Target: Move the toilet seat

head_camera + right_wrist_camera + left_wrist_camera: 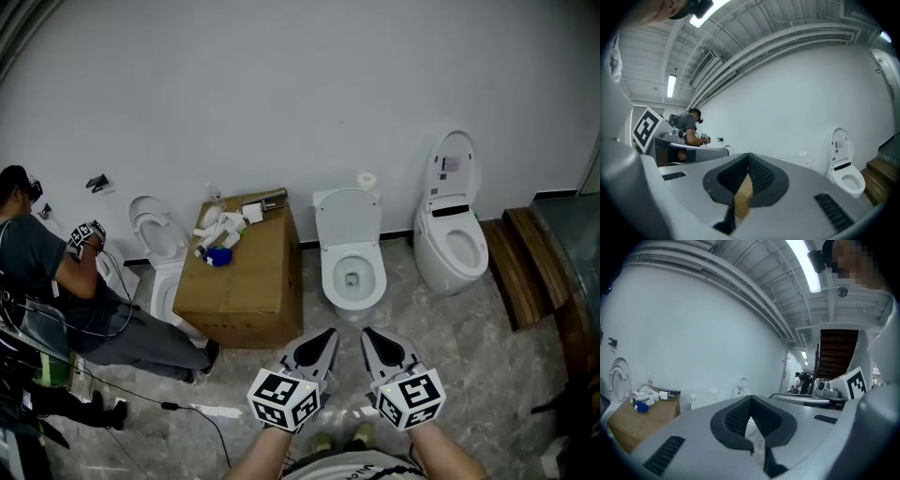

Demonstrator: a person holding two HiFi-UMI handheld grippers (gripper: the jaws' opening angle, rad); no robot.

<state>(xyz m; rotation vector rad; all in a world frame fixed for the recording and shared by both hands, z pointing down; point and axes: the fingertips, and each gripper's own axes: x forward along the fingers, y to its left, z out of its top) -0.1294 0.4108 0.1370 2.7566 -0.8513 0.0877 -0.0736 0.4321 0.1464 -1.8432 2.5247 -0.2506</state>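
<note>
Head view puts our two grippers low in the middle, side by side over the marble floor (487,375), both pointing at the white wall (281,84). Our left gripper (327,337) is clenched with its tips meeting and nothing between them, and the left gripper view confirms it: the left gripper (751,398) has its dark pads pressed together at the tip. Our right gripper (367,336) is clenched and empty in the same way, and in its own view the right gripper (748,154) shows tips that meet, with only a strip of the box (743,197) visible through the slot lower down. Ahead of both, well apart from them, stands the middle toilet (337,300). Its seat (379,274) lies down on the bowl, and its lid (349,217) is raised against the tank, where a paper roll (367,181) sits. Just left of it is the cardboard box (244,281), with white bits and a blue thing on top. A right toilet (455,234) with its lid up stands beside wooden steps (525,262). A left toilet (159,239) is beside a crouching person (56,281), who holds another gripper.
</note>
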